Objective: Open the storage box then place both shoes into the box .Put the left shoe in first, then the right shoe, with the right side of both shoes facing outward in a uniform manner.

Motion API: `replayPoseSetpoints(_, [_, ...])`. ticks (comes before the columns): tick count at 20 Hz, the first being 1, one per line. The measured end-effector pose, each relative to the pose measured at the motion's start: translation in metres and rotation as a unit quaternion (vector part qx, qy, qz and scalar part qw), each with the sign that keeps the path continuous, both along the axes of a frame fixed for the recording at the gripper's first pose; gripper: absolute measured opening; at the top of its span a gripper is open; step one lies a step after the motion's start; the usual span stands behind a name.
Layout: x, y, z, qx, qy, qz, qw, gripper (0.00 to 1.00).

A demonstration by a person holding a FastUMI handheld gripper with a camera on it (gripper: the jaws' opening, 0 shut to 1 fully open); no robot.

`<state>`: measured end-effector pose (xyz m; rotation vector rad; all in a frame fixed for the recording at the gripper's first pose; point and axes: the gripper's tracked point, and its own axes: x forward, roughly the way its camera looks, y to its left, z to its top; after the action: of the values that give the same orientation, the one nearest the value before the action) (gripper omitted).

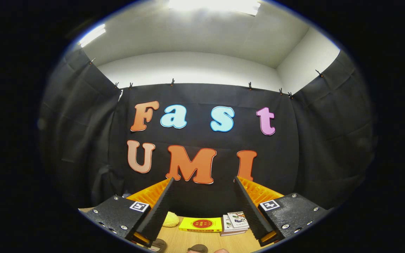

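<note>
Holding my tongs (204,211) spread wide and empty, aimed high over the desk (185,240), I see only shoe tops (198,248) just below and no box, so a blind reach could miss.

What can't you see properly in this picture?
- Yellow soft thing, gripper view: half hidden behind a finger of the open tongs, so its kind is unclear.
- Two dark rounded shapes on the table: cut off at the near edge; possibly shoes.
- Books beside the yellow book: covers too small to make out.
</note>
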<state>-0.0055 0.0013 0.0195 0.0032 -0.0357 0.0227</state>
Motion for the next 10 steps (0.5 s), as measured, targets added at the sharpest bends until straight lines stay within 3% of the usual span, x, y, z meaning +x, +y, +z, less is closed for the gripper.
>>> replayPoseSetpoints(10, [0.005,0.035,-0.031,0.014,0.031,0.034,0.999,0.98])
